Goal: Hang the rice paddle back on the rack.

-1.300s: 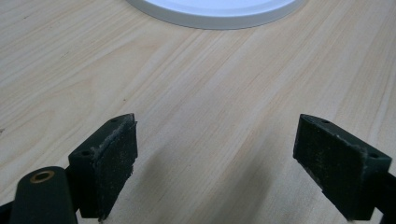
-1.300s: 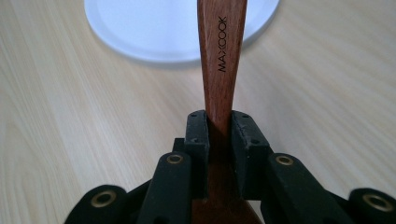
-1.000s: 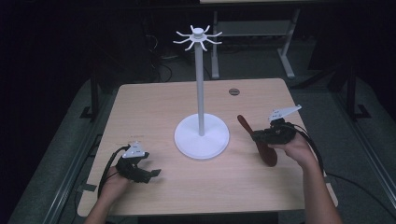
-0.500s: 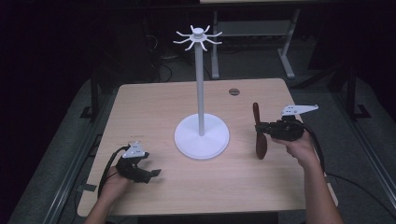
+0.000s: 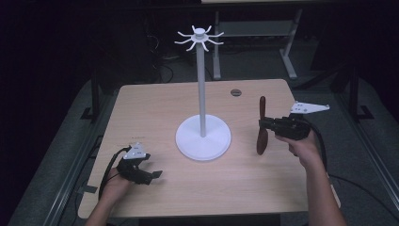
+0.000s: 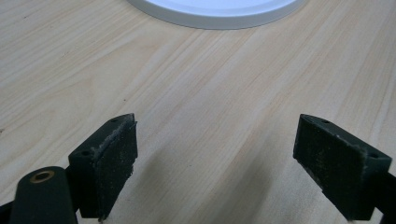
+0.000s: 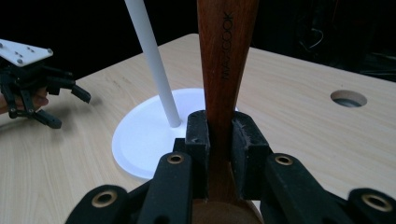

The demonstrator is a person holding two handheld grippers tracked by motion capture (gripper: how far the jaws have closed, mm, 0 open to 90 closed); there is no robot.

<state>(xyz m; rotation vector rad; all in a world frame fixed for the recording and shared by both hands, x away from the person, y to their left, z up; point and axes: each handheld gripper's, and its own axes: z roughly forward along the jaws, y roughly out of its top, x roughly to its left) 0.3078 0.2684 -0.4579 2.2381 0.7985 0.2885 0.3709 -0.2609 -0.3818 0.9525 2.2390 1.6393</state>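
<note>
right gripper [image 5: 266, 126]: jaws squeezing the dark brown wooden spoon [image 5: 261, 126], standing it upright, bowl down | tall white hook stand [image 5: 203, 89]: sitting just left of spoon | left gripper [image 5: 153, 175]: jaws wide, resting on light wooden tabletop [image 5: 155, 108]

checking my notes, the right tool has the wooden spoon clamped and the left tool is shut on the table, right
Not quite: the left tool is open, its jaws spread wide over bare table with nothing between them, as the left gripper view shows. The right tool does have the wooden spoon clamped.
</note>
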